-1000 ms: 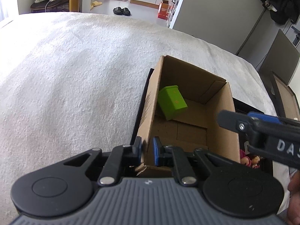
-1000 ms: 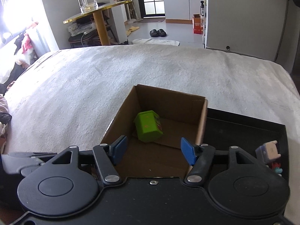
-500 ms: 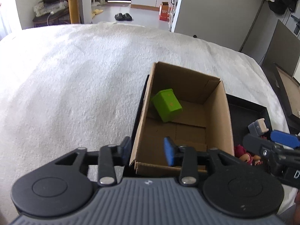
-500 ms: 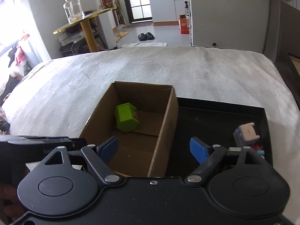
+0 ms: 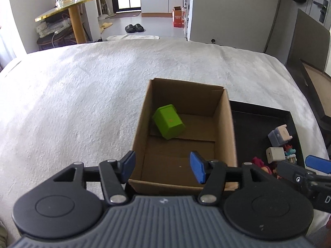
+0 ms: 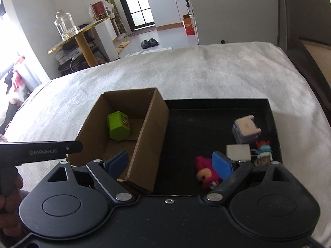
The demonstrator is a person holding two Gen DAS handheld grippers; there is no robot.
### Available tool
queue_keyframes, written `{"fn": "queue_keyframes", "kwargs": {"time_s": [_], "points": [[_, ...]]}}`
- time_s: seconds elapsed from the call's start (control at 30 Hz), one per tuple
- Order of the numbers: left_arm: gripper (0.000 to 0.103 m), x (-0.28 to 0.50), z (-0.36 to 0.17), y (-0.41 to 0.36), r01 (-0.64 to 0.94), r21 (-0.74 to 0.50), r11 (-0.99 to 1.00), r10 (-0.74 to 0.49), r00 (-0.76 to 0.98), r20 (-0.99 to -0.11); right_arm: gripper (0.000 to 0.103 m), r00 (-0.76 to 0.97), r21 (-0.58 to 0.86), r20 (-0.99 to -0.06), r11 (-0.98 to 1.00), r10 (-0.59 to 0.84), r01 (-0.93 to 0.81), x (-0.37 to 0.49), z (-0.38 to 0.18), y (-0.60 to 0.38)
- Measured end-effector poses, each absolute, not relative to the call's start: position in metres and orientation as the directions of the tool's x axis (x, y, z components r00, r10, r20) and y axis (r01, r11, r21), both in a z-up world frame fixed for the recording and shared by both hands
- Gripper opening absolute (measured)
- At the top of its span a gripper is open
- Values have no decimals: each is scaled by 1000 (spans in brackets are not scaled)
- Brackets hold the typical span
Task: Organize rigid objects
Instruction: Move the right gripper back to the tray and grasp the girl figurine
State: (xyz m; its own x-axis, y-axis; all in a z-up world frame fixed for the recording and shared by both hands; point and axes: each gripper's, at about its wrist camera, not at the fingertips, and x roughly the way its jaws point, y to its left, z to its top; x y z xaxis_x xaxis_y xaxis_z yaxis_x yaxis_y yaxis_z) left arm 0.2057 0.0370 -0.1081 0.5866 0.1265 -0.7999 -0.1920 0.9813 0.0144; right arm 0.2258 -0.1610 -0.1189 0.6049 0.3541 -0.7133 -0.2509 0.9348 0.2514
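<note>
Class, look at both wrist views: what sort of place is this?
Most likely a lived-in home: slippers lie on the floor, a glass jar stands on a side table, and kitchen cabinets show beyond.

We find the left gripper (image 5: 162, 169) held level, its jaws spread wide, and nothing sits between its blue pads (image 5: 197, 167). Our right gripper (image 6: 169, 164) is likewise spread, wider still, and its pads (image 6: 222, 165) clamp nothing. Seen from the right wrist, the left gripper's black body enters at the left edge, with our left hand (image 6: 8, 198) wrapped round its handle. From the left wrist, the right gripper's fingertip shows at the right edge.
</note>
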Motion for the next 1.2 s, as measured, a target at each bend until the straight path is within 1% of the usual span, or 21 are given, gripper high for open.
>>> {"fn": "queue_keyframes", "kwargs": {"time_s": [0.47,0.9,0.97,1.07,1.2], "points": [[61,204,-97,-23,-170,98,981,180,582,-793,87,619,300,-691,927,373,-223,222,-134,-216],[62,214,-106,-71,-116,165,979,202,569,-797,85,619,366,-677,912,399,-187,234,-163,-248],[62,217,-109,-77,-108,178,978,208,565,-798,81,612,375,-681,909,403,-181,237,-171,-251],[62,221,-115,-81,-105,189,976,215,556,-803,78,597,391,-688,904,413,-174,239,-181,-254],[62,228,-122,-84,-107,206,973,231,541,-809,77,585,409,-691,897,425,-170,241,-188,-258]]}}
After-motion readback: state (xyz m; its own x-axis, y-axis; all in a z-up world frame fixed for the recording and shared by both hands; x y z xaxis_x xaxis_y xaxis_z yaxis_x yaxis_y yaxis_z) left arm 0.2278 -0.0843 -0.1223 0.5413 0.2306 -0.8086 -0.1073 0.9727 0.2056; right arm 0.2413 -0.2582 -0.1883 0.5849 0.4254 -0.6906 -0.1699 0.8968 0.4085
